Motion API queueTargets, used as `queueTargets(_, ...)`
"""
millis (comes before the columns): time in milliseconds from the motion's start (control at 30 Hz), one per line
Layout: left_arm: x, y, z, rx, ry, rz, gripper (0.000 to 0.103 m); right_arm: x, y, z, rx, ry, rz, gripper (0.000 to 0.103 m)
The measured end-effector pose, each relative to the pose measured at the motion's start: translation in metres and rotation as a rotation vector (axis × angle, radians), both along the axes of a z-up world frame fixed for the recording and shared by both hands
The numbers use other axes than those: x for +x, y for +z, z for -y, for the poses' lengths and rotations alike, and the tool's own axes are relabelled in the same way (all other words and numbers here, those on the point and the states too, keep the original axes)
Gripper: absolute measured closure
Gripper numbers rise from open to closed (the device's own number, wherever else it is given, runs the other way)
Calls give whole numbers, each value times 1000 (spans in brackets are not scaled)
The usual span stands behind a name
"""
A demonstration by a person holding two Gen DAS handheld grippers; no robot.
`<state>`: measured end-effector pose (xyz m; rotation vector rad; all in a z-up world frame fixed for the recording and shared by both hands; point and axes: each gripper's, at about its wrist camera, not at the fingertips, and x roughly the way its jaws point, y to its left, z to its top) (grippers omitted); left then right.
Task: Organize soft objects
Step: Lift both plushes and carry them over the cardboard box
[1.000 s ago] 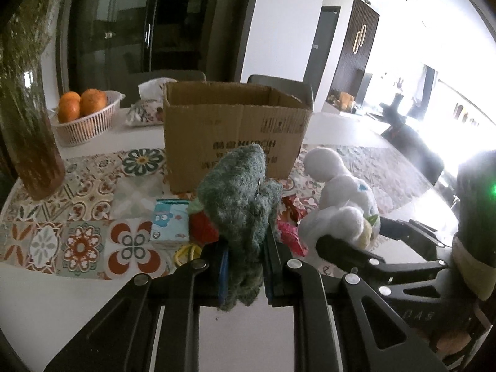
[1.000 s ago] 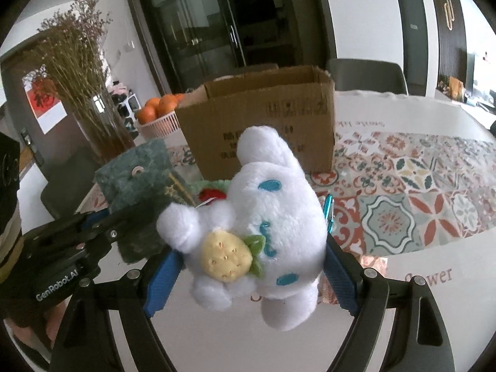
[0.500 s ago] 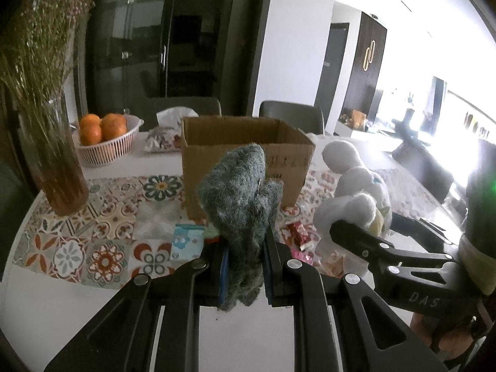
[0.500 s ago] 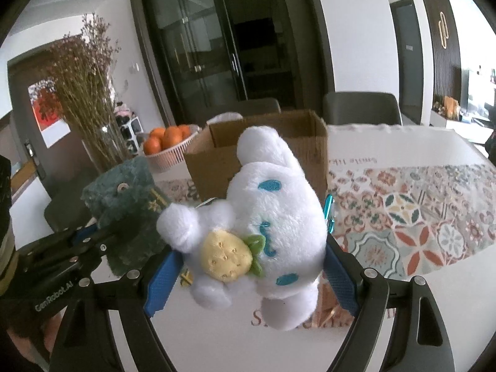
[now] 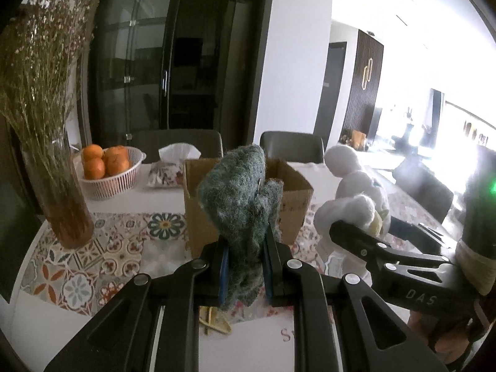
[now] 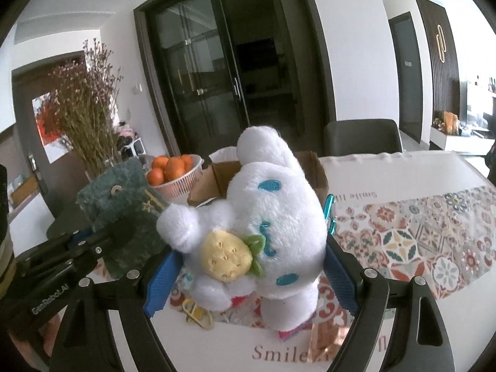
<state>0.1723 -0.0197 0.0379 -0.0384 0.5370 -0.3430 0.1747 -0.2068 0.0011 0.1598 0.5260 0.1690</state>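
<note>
My left gripper (image 5: pixel 245 248) is shut on a dark green fuzzy plush (image 5: pixel 245 204), which stands up between the blue pads, raised above the table. The same green plush (image 6: pixel 121 217) shows at the left of the right wrist view. My right gripper (image 6: pixel 248 266) is shut on a white plush dog (image 6: pixel 272 223) that hugs a yellow strawberry; its blue pads press both flanks. That white plush (image 5: pixel 356 192) appears to the right in the left wrist view. An open cardboard box (image 5: pixel 297 192) stands behind both toys, and the box (image 6: pixel 217 173) is partly hidden by the dog.
A tall vase of dried flowers (image 5: pixel 62 204) stands at the left. A basket of oranges (image 5: pixel 108 170) and a tissue pack (image 5: pixel 170 167) sit behind the box. Small packets and a yellow clip (image 6: pixel 198 313) lie on the patterned table runner (image 6: pixel 418 241). Chairs (image 5: pixel 291 148) stand beyond the table.
Both grippers have risen with their toys and tilted up, so the table and box sit lower in view. Neither grip has changed.
</note>
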Motion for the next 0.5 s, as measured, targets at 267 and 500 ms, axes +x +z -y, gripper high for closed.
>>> queueTargets(267,26,17,1,-21,3,24,84,24,20,1,-3,-7,34,18)
queueTargets(500,54,23,3,-22,-1,36,84,49,33,3,-17,-9,47,18)
